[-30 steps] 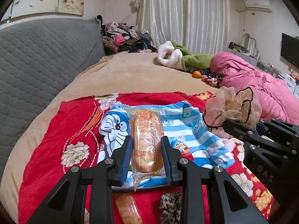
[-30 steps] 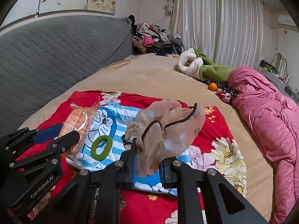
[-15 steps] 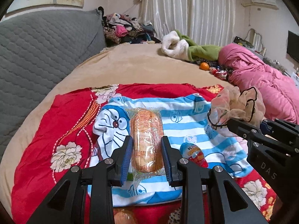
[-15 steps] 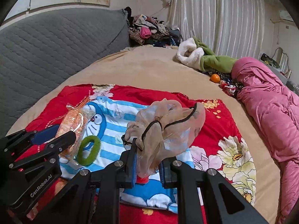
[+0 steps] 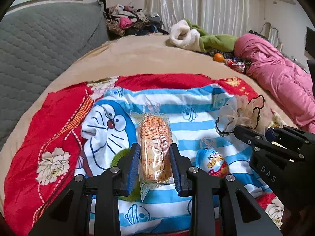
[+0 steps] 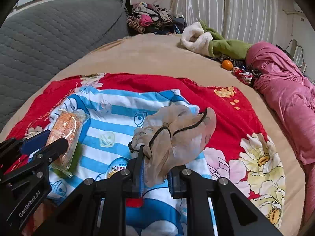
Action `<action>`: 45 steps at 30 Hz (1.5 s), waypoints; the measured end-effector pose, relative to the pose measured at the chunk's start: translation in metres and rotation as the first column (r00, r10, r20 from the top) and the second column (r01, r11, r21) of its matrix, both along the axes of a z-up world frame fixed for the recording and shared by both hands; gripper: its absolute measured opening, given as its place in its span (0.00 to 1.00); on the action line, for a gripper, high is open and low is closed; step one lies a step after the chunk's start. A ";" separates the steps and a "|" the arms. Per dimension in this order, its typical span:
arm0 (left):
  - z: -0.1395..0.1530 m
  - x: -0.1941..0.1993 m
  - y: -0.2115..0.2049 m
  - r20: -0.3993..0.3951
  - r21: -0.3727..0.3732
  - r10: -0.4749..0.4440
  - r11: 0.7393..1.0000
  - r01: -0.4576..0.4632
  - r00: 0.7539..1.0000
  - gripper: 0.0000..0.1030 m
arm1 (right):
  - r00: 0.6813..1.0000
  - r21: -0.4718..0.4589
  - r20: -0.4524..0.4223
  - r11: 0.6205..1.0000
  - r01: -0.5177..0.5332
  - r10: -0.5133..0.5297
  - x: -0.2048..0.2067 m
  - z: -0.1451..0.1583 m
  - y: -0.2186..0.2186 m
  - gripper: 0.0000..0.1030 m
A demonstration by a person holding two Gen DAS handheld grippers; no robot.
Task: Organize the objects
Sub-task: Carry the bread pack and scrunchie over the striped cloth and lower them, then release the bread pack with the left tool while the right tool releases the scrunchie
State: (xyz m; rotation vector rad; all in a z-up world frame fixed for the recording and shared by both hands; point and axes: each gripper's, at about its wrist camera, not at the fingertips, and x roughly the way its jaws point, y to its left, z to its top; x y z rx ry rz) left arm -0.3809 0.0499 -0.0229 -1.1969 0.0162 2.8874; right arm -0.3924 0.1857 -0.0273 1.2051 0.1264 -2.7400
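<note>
My left gripper (image 5: 154, 165) is pinching a wrapped bread snack (image 5: 155, 149) between its blue pads, jaws nearly closed. My right gripper (image 6: 156, 174) is squeezing a sheer beige scrunchie (image 6: 175, 135), jaws almost shut. Below both is lying the striped Doraemon cloth (image 5: 177, 116), with a chocolate egg (image 5: 213, 162) just right of my left fingers.

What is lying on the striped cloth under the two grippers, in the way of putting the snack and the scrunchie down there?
Under the snack lies a green hair tie; a chocolate egg lies between the grippers on the striped cloth. The scrunchie hangs above the egg.
</note>
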 end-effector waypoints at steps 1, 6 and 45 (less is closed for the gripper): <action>-0.003 -0.002 0.000 0.005 0.002 -0.001 1.000 0.001 1.000 0.31 | 1.000 0.001 0.006 1.000 0.001 -0.001 -0.003 -0.003 -0.001 0.18; -0.015 -0.012 0.002 0.031 0.011 -0.007 1.000 0.006 1.000 0.31 | 0.999 0.017 0.032 1.000 0.006 -0.006 -0.014 -0.019 -0.003 0.18; -0.040 -0.001 -0.009 0.112 0.021 0.030 0.999 -0.032 0.993 0.73 | 0.995 0.041 0.096 0.998 0.039 -0.042 -0.001 -0.044 0.010 0.53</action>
